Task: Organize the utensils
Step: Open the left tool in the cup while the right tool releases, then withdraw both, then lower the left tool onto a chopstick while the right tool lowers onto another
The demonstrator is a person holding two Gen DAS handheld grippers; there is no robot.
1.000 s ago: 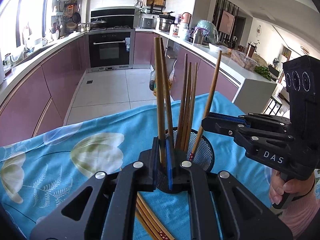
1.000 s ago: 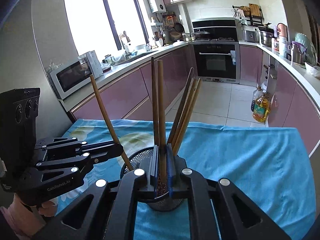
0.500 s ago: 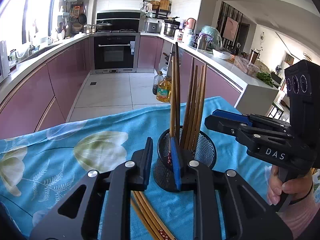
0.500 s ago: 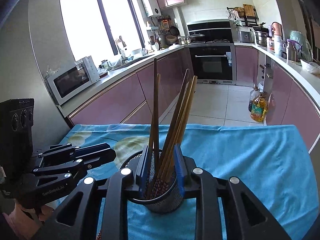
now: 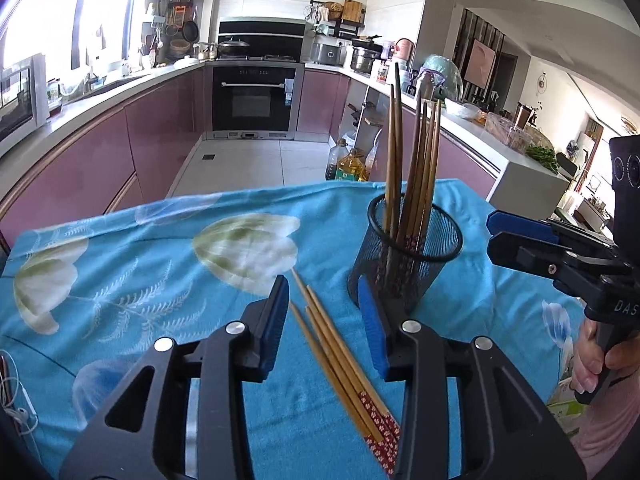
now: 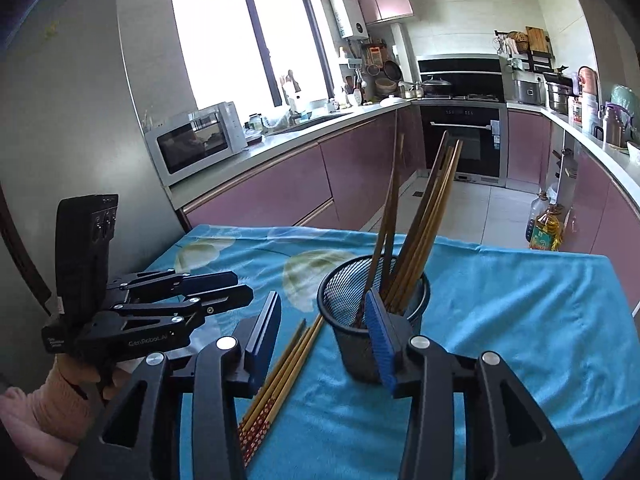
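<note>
A black mesh cup [image 5: 416, 256] stands on the blue floral tablecloth [image 5: 132, 280] and holds several wooden chopsticks [image 5: 416, 168] upright. It also shows in the right wrist view [image 6: 360, 320] with its chopsticks [image 6: 424, 232]. Several loose chopsticks [image 5: 344, 356] with red patterned ends lie flat on the cloth beside the cup, and also show in the right wrist view [image 6: 280, 376]. My left gripper [image 5: 324, 320] is open and empty above the loose chopsticks. My right gripper [image 6: 324, 332] is open and empty, its right finger in front of the cup.
The cloth-covered table ends at a far edge [image 5: 280, 192] with kitchen floor beyond. A white cable [image 5: 16, 412] lies at the table's left edge. Counters, an oven [image 5: 256, 100] and a microwave [image 6: 196, 144] stand far behind.
Both grippers opened and let go of chopsticks, which now stand in the cup. Both grippers drew back from the cup, the left one moving to the left over the loose chopsticks.
</note>
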